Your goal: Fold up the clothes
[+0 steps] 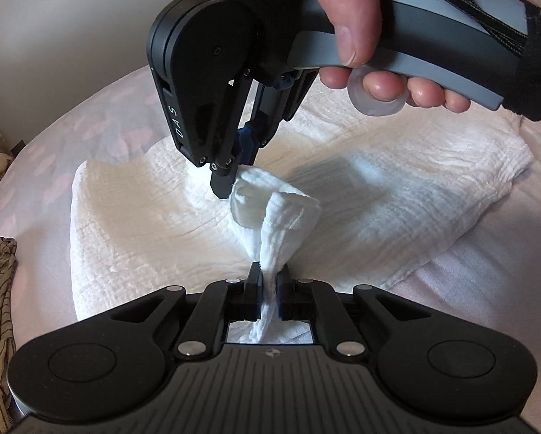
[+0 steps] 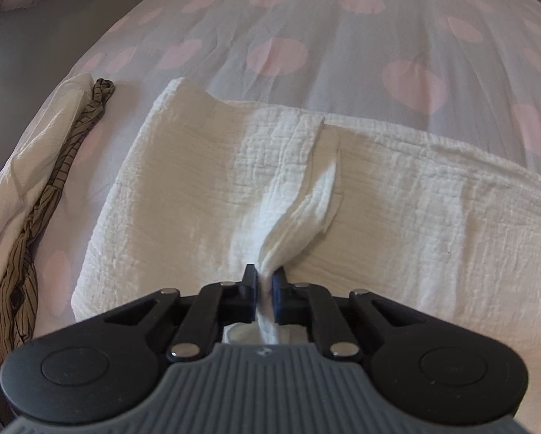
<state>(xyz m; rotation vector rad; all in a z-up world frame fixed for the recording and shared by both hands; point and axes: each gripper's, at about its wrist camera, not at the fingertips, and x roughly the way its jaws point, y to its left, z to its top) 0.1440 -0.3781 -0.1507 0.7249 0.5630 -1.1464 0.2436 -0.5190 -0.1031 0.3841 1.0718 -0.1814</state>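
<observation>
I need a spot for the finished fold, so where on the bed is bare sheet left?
Bare sheet lies beyond the white garment's far edge, the widest patch. A narrow strip runs between the garment and the brown striped cloth. It is crowded at the garment's middle, where the left gripper and right gripper both pinch it.

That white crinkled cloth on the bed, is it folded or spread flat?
Folded: the white crinkled cloth lies doubled in layers, one strip pinched up by both tongs.
</observation>
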